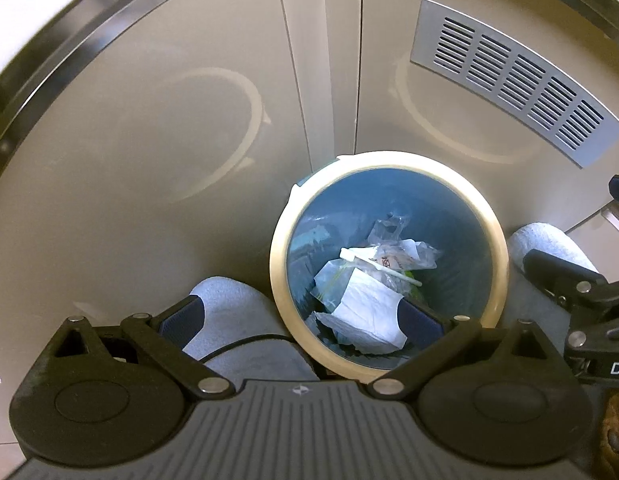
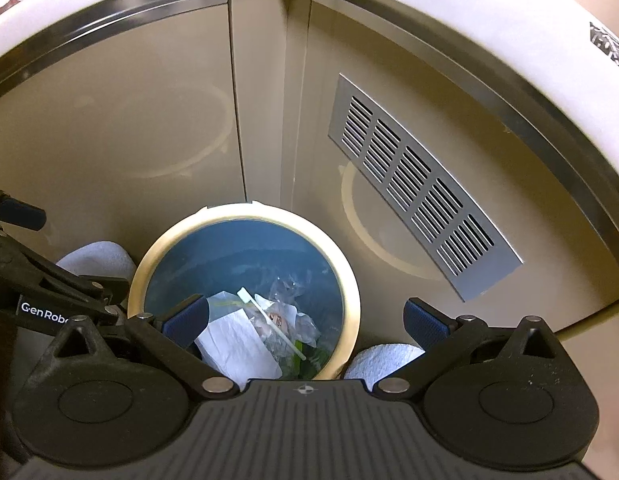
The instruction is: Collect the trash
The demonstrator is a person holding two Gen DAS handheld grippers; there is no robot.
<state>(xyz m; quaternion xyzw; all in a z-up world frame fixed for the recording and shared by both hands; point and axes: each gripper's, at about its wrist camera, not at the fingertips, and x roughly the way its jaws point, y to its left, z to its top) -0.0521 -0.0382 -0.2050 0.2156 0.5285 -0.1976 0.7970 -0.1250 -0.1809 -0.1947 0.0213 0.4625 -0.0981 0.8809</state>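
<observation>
both the left tongs (image 1: 301,318) and right tongs (image 2: 305,320) hang apart and empty over the bin (image 1: 494,236) at lower centre of each frame, so either should descend straight onto the white paper (image 1: 369,312) inside.

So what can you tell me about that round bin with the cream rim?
The round bin with the cream rim stands upright and lidless on the floor, in a corner of beige cabinet doors, between two grey slippered feet. Its blue liner holds a white crumpled paper, clear plastic wrappers and a white plastic stick. Both open grippers hover above it, empty.
</observation>
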